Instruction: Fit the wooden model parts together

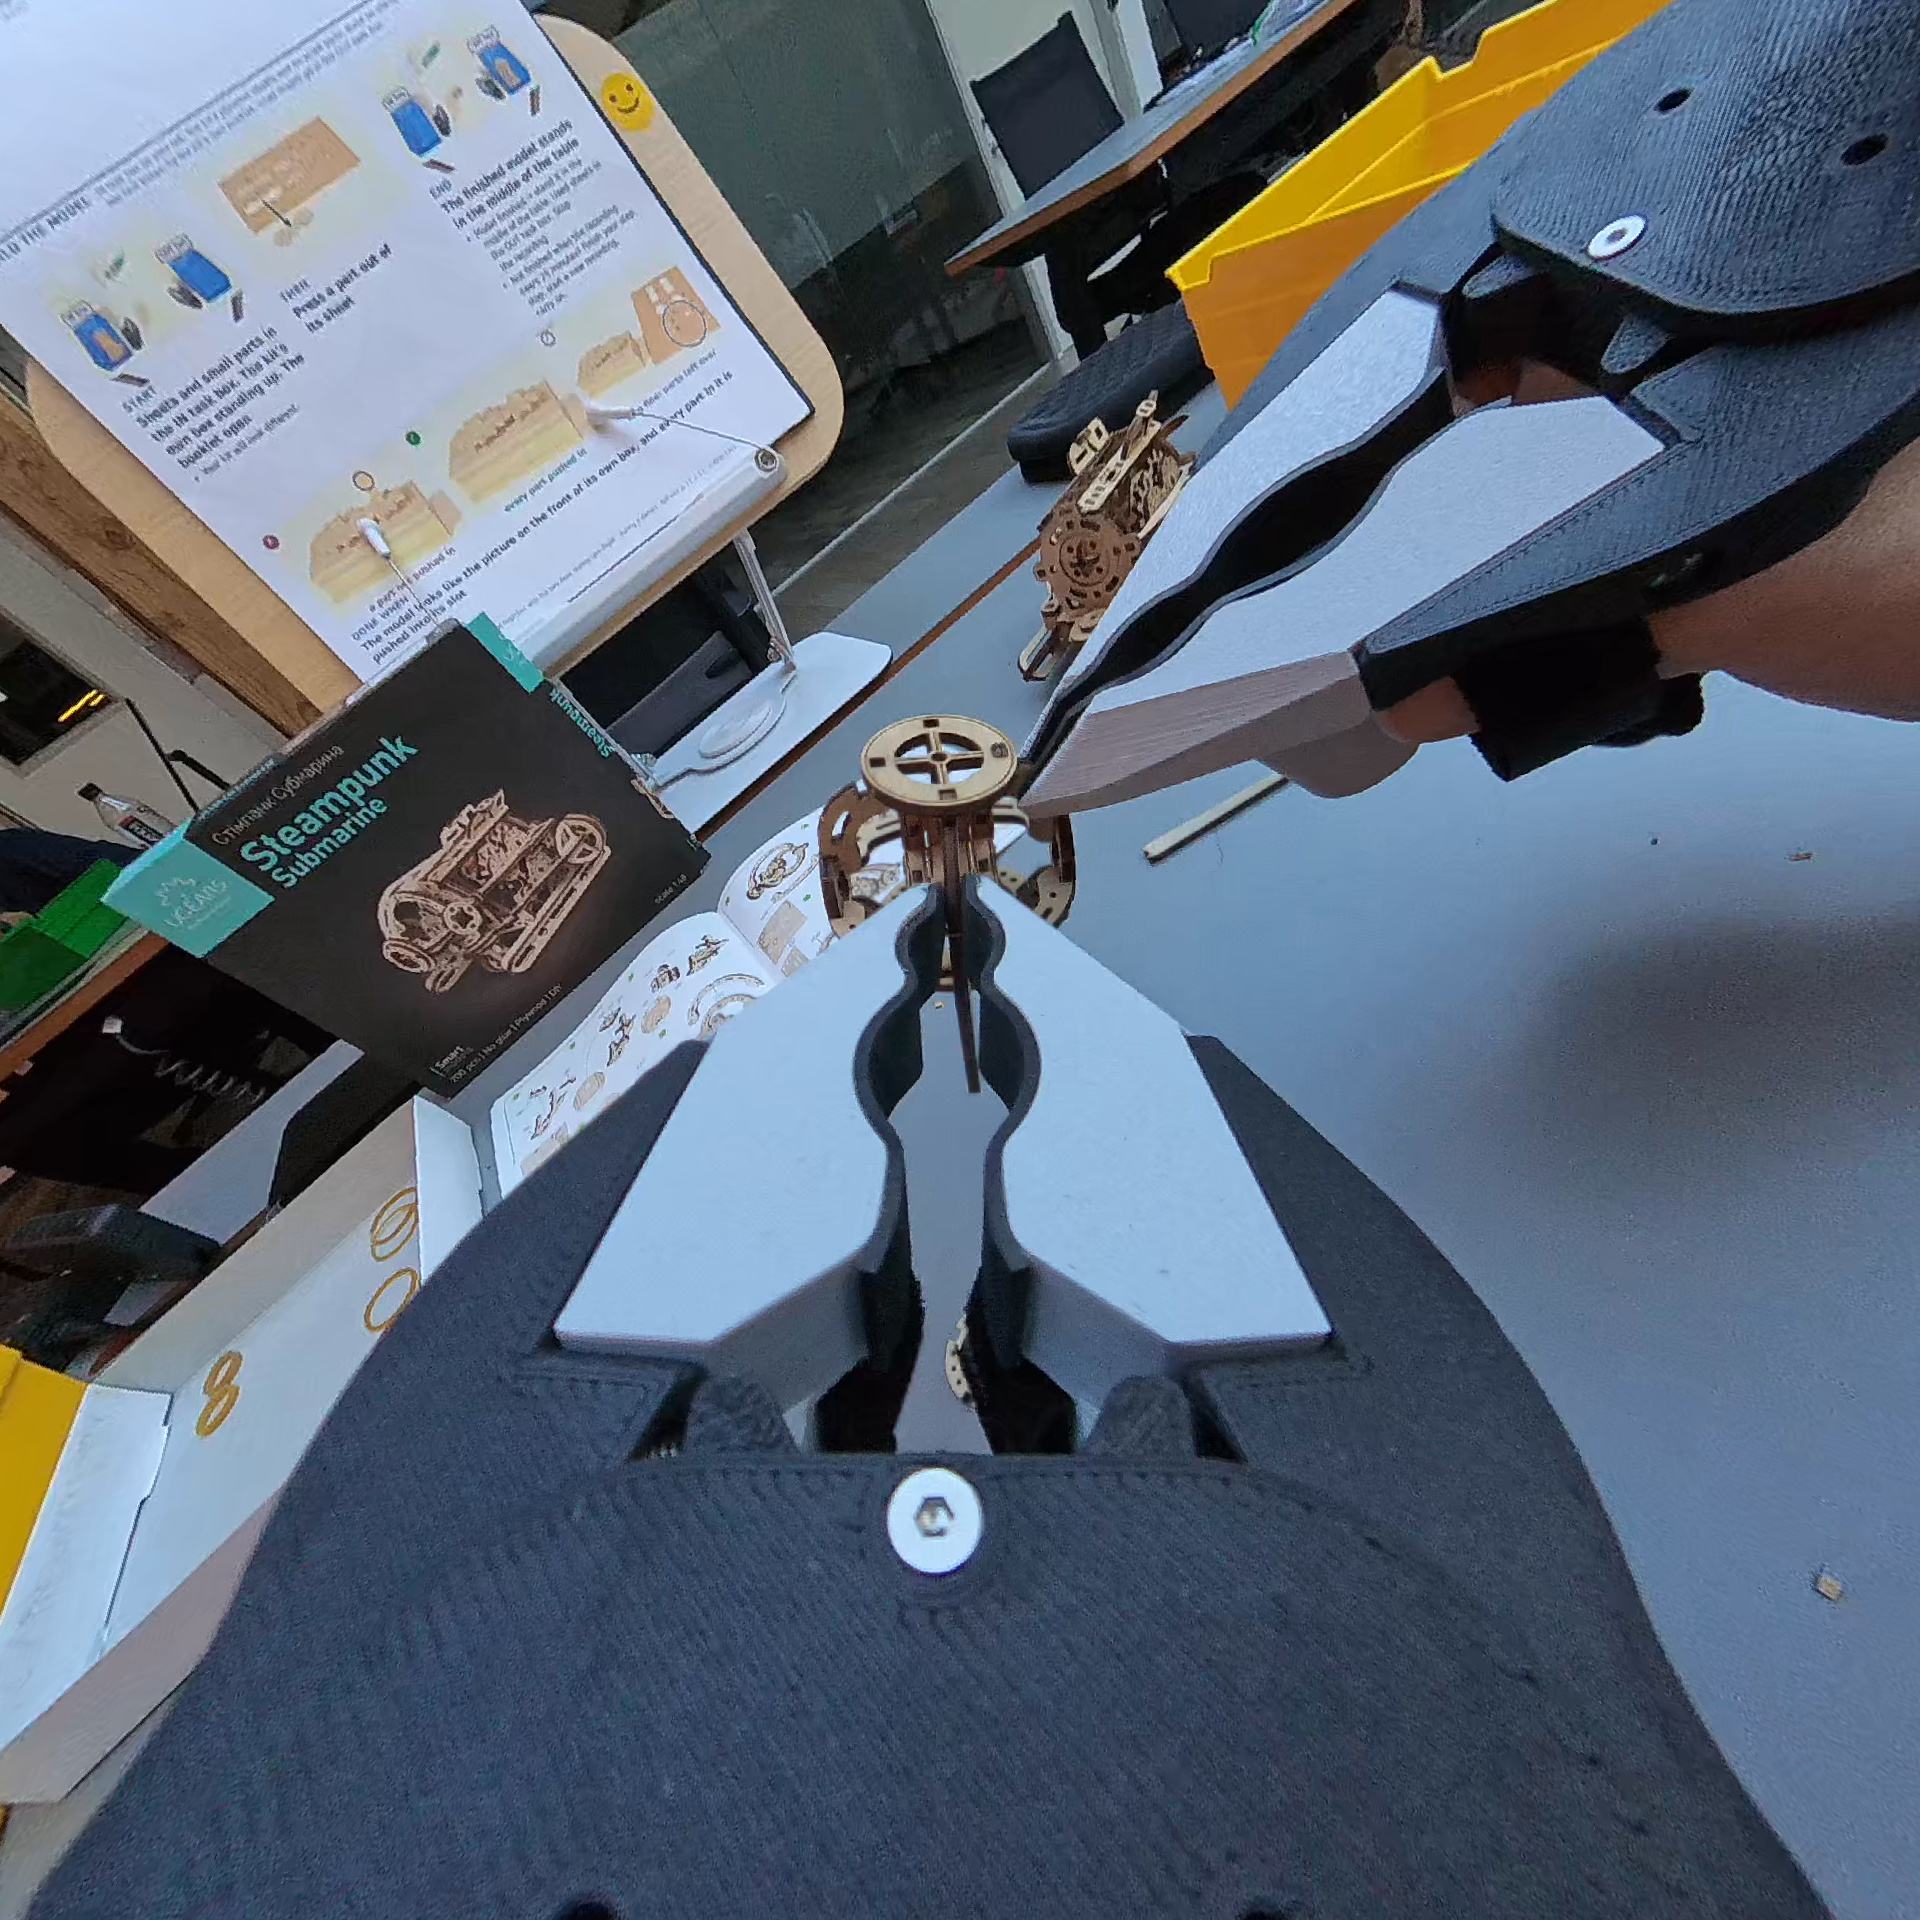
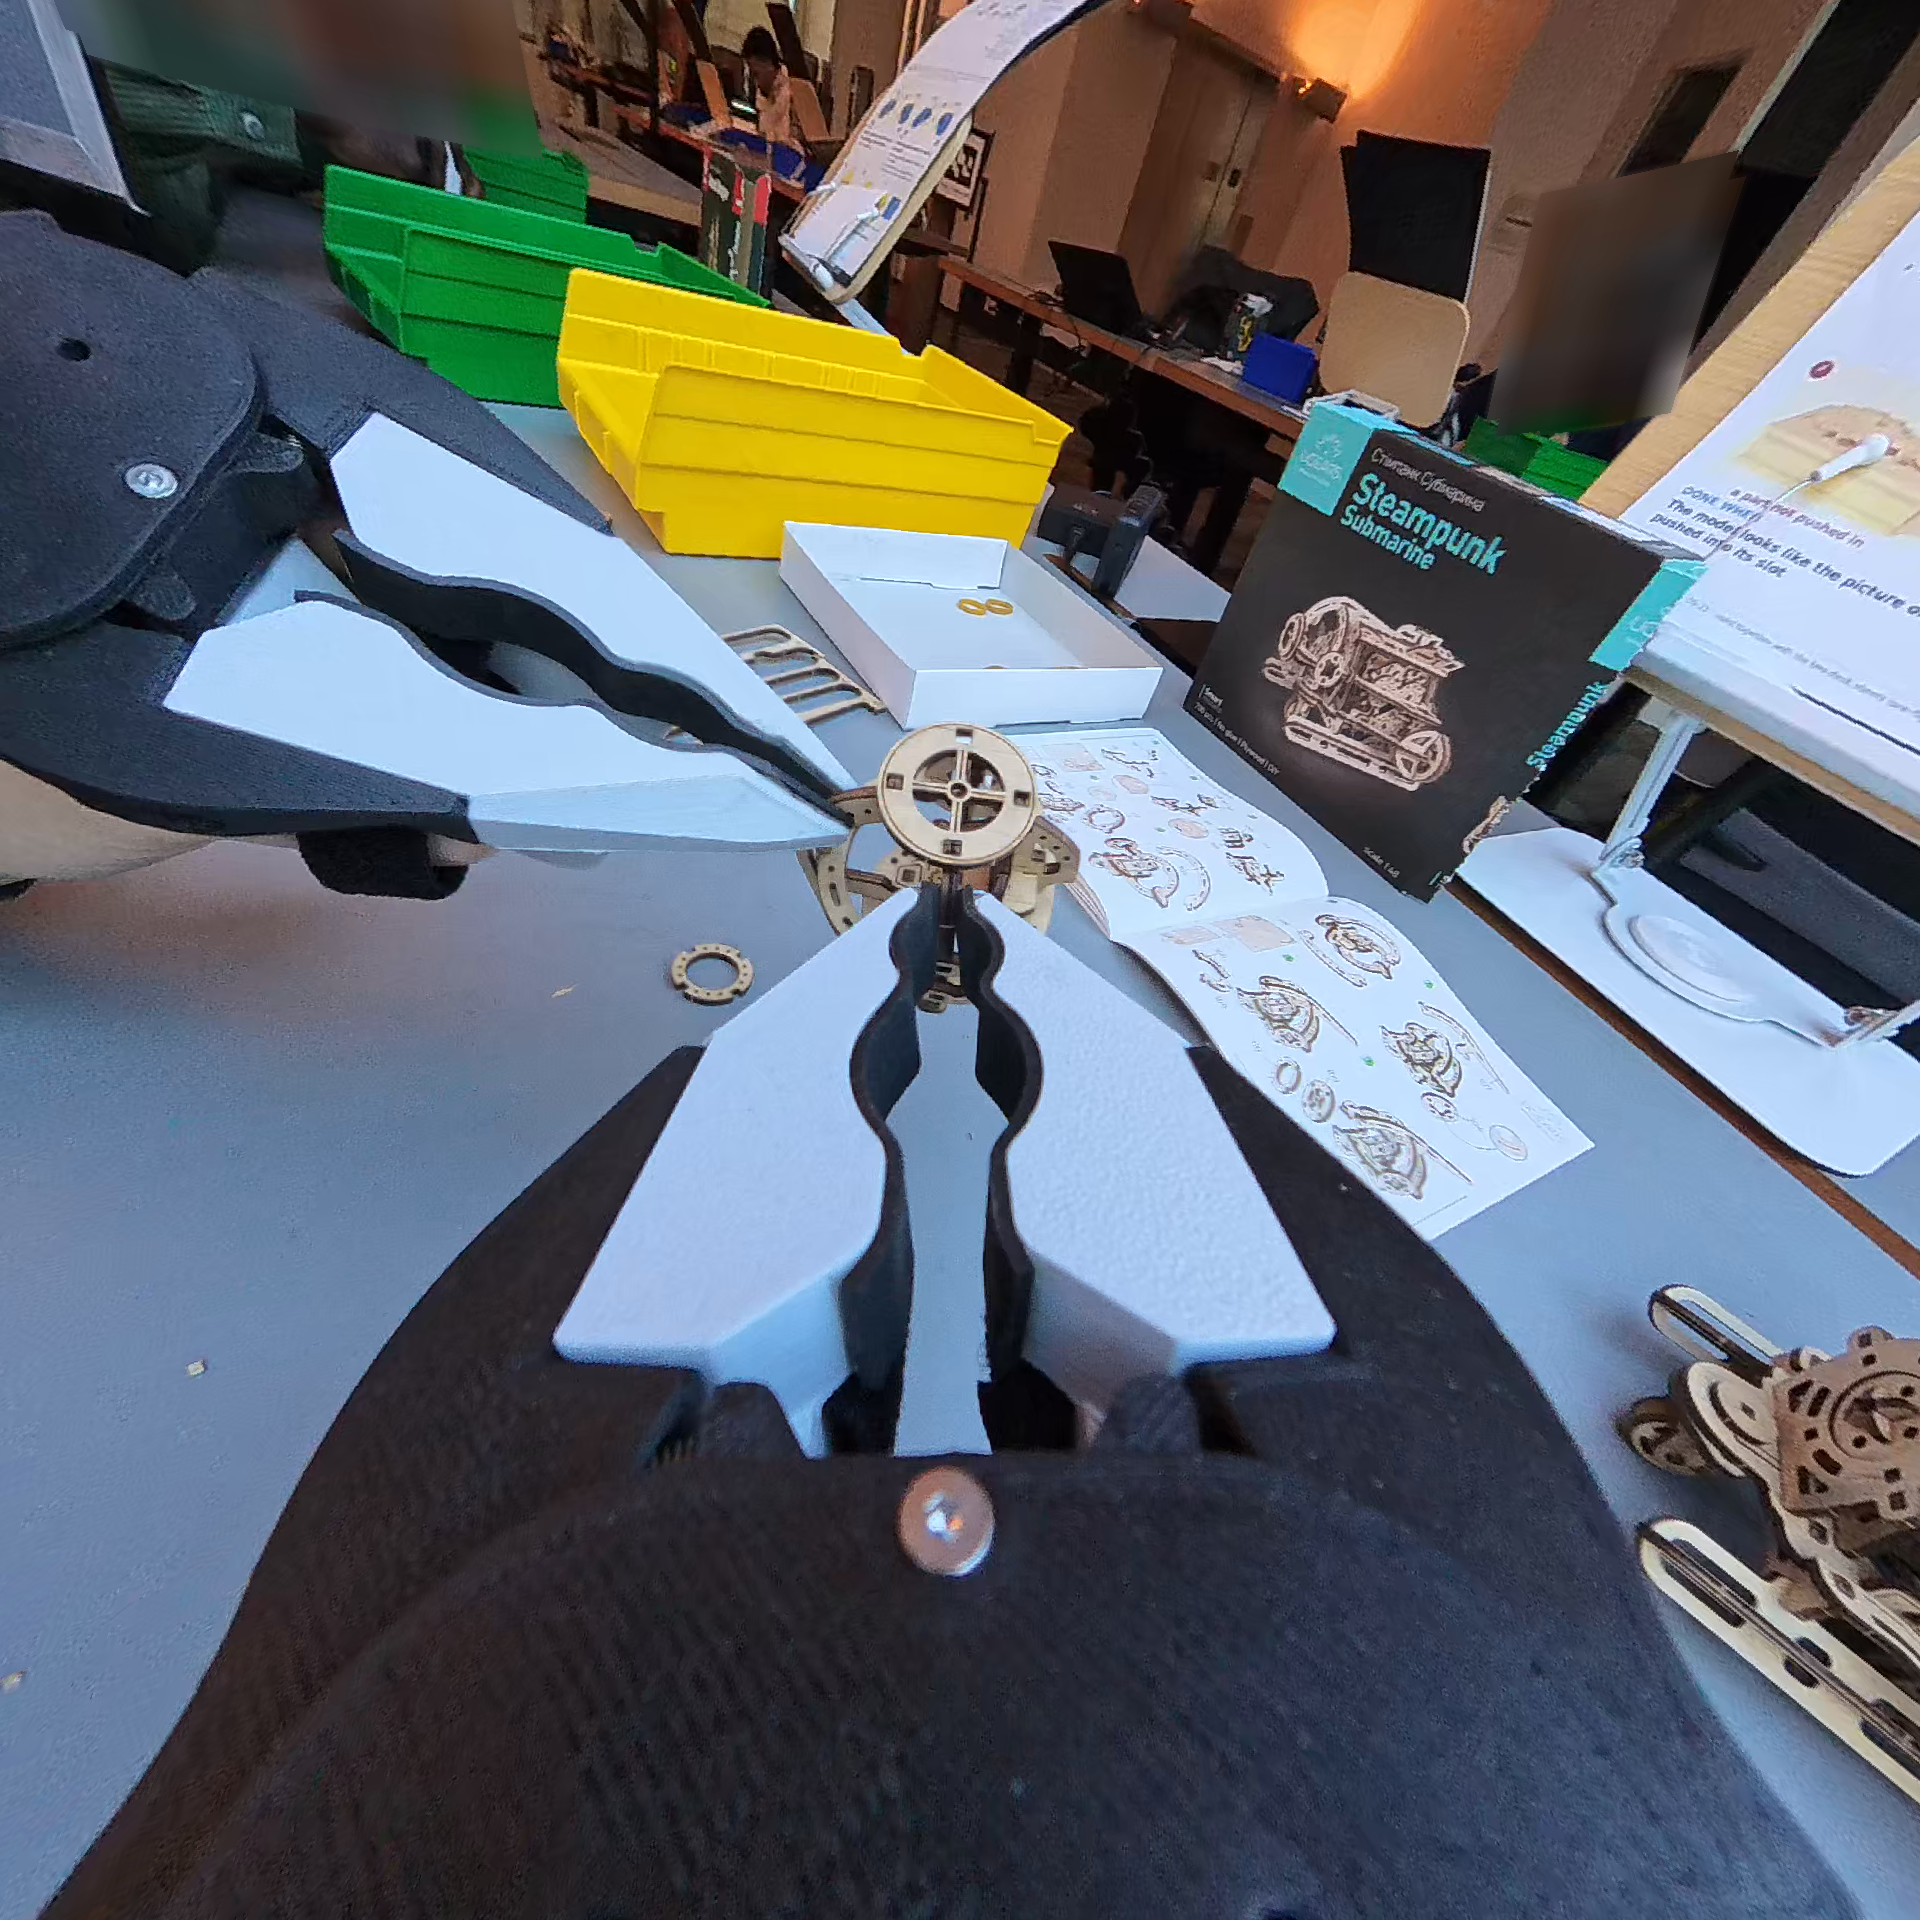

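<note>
Grey fingers of the left gripper (image 1: 948, 883) pinch a thin dark wooden stem, and on top of the stem sits a small round wheel part (image 1: 938, 767) with a cross in its middle. The right gripper (image 2: 945, 902) is closed on the same little wooden piece, just under the wheel part (image 2: 956, 795). Each gripper's tips come in from the side in the other's view and touch the wheel's rim. A half-built wooden ring piece (image 1: 1044, 883) rests on the grey table (image 1: 1507, 1039) right behind. An open booklet (image 2: 1309, 997) lies beside it. Farther back stands the dark kit box (image 2: 1423, 644), with a white tray (image 2: 966, 665) and a yellow bin (image 2: 790, 436) near it. A bigger built wooden model (image 2: 1808, 1475) sits on the right gripper's side.
</note>
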A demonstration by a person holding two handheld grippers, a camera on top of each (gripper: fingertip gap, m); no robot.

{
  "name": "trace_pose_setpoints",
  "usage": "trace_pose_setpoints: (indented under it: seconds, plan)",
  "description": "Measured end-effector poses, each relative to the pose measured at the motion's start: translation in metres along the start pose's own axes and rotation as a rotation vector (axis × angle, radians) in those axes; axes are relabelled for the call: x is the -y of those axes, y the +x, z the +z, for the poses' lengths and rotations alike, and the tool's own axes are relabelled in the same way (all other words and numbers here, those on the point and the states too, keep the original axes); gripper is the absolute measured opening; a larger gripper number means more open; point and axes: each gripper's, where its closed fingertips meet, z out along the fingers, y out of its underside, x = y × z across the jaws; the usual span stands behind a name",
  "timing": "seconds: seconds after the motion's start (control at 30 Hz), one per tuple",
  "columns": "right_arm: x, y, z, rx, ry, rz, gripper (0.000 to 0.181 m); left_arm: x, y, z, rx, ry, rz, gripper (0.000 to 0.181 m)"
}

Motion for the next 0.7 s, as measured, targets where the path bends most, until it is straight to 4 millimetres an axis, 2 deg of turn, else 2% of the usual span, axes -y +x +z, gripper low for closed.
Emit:
trace_pose_setpoints:
  seconds: [0.03, 0.17, 0.27, 0.33, 0.4, 0.5, 0.63, 0.7]
  plan:
    - [0.000, 0.001, -0.001, 0.012, 0.003, 0.013, 0.000, 0.003, 0.002, -0.001, -0.010, 0.013, -0.001, 0.002]
    - [-0.002, 0.001, -0.007, 0.095, 0.016, 0.050, 0.000, 0.007, 0.013, -0.013, -0.173, 0.014, -0.072, 0.035]
    - [-0.007, 0.001, -0.013, 0.159, 0.023, 0.037, 0.000, 0.017, 0.010, -0.037, -0.349, 0.082, -0.155, 0.026]
    - [-0.001, -0.012, -0.018, 0.254, 0.077, -0.022, 0.000, 0.017, -0.009, -0.042, -0.380, 0.109, -0.194, 0.022]
    - [0.001, -0.023, -0.021, 0.311, 0.111, -0.078, 0.000, 0.014, -0.017, -0.043, -0.443, 0.124, -0.166, 0.023]
    - [0.000, -0.032, -0.020, 0.349, 0.127, -0.116, 0.000, 0.007, -0.010, -0.040, -0.518, 0.120, -0.086, 0.022]
    - [0.000, -0.042, -0.021, 0.382, 0.148, -0.154, 0.000, -0.004, 0.006, -0.033, -0.544, 0.109, 0.019, 0.011]
    - [-0.004, -0.042, -0.019, 0.379, 0.127, -0.169, 0.000, -0.009, 0.010, -0.031, -0.544, 0.099, 0.053, 0.017]
